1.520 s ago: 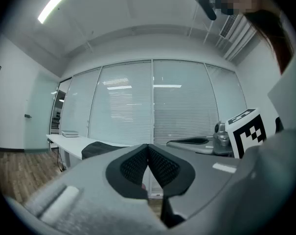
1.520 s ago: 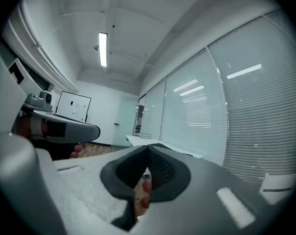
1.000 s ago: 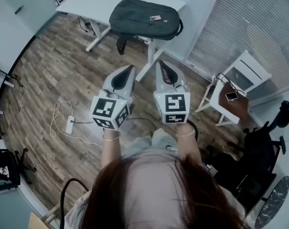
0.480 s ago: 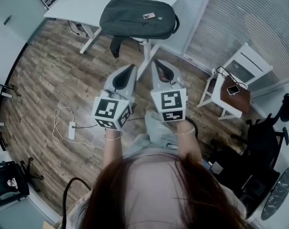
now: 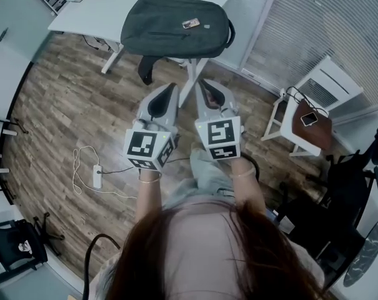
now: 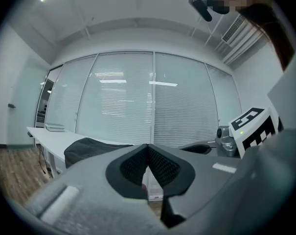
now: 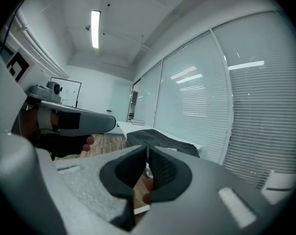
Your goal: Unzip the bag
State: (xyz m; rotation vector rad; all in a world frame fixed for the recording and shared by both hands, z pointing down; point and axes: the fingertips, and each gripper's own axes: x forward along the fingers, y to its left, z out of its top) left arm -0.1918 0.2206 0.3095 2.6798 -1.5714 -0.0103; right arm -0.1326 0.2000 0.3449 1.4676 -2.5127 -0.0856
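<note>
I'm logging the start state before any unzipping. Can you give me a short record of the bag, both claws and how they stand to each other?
bag: dark grey backpack, lying flat on the white table
on bag: small tag on its upper face
bag state: no opening visible from the head view
left claw: shut, nothing between its jaws
right claw: shut, nothing between its jaws, beside the left one
contact with bag: none; both claws are short of the table

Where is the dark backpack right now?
In the head view, the dark backpack lies flat on the white table at top centre, beyond the left hand-held gripper and the right hand-held gripper.
</note>
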